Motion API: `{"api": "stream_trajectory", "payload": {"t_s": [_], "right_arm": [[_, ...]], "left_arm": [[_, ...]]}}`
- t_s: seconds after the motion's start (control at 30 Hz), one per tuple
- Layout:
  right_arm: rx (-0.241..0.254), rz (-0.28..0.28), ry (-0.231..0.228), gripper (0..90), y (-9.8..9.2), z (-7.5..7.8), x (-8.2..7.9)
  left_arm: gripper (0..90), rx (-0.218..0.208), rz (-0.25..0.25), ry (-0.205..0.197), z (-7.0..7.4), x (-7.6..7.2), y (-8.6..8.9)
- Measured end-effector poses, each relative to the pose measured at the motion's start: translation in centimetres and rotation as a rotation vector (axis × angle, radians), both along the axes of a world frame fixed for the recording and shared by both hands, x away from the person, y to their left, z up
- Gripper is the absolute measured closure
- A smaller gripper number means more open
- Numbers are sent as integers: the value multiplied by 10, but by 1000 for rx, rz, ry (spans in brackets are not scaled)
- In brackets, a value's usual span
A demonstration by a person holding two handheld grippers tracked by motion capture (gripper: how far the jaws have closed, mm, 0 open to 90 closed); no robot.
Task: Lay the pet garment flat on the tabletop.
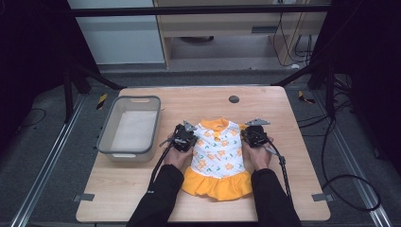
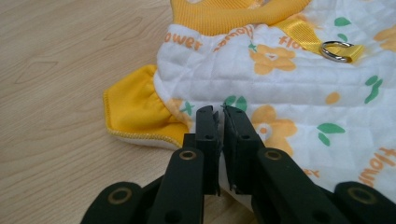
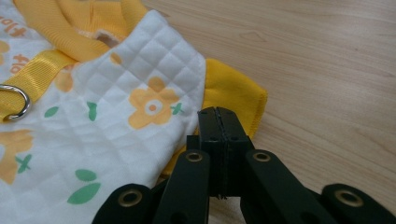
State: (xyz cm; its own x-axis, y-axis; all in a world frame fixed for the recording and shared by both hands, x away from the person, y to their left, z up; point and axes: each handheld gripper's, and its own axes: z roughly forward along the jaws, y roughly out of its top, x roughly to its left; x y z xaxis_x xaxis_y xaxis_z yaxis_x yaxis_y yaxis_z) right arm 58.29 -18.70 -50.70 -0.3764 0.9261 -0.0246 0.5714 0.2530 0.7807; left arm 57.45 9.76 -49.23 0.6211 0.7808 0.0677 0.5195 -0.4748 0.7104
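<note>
The high view looks forward and down over the whole table (image 1: 283, 189). Both gripper views sit close above it, sharing the small dress (image 2: 289, 93) from opposite sides.

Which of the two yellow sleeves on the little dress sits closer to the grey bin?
The sleeve by the left gripper, on the dress's side toward the grey bin. The other sleeve lies beside the right gripper.

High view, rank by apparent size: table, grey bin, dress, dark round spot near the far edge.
1. Table, largest.
2. Grey bin and dress cover similar areas; too close to rank.
3. Dark round spot, smallest.
</note>
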Motion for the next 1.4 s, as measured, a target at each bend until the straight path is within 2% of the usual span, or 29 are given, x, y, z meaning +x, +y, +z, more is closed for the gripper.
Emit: {"api": "stream_trajectory", "payload": {"t_s": [0.13,0.17,0.23,0.37,0.4,0.43,0.47,0.5,0.57,0.7,0.73,0.77,0.8,0.83,0.9,0.97,1.0,1.03,1.13,1.17,1.27,1.4], "right_arm": [[2,10,-3,900,-2,0,1],[17,11,-10,899,-5,3,-2],[43,12,-34,899,-8,10,-7],[103,60,-66,884,-11,32,-27],[115,79,-68,883,-10,36,-35],[123,101,-71,884,-9,40,-42],[123,101,-71,884,-9,40,-42],[128,123,-76,891,-8,43,-51],[150,162,-67,899,-7,49,-68],[149,244,-55,900,-4,53,-103],[147,278,-38,900,-3,50,-121],[148,292,-36,900,-3,48,-127],[145,313,-16,900,-3,43,-136],[145,313,-16,900,-3,43,-136],[121,346,19,900,0,31,-152],[108,351,22,900,1,29,-154],[89,360,32,900,2,25,-158],[51,361,44,899,4,20,-161],[29,362,69,899,5,15,-163],[11,369,102,899,6,11,-166],[13,370,103,899,4,8,-169],[47,378,129,899,3,7,-178]], "left_arm": [[818,4,13,-7,4,1,2],[810,-40,23,-11,11,-1,6],[802,-73,23,-18,21,-5,11],[760,-97,-11,-40,45,-27,22],[754,-96,-24,-42,48,-34,25],[748,-96,-24,-42,48,-34,25],[748,-88,-35,-47,51,-42,27],[744,-87,-50,-48,52,-50,29],[759,-70,-80,-32,52,-66,31],[838,-46,-163,1,42,-96,34],[886,-35,-190,21,35,-109,34],[893,-14,-201,34,28,-115,33],[895,-1,-205,45,24,-120,32],[895,-1,-205,45,24,-120,32],[895,12,-226,71,12,-130,30],[895,24,-231,85,8,-133,28],[895,33,-236,95,5,-135,27],[896,47,-241,82,4,-139,26],[896,42,-241,95,4,-143,26],[895,37,-243,107,4,-147,30],[895,29,-246,111,4,-151,33],[896,35,-252,114,4,-158,38]]}}
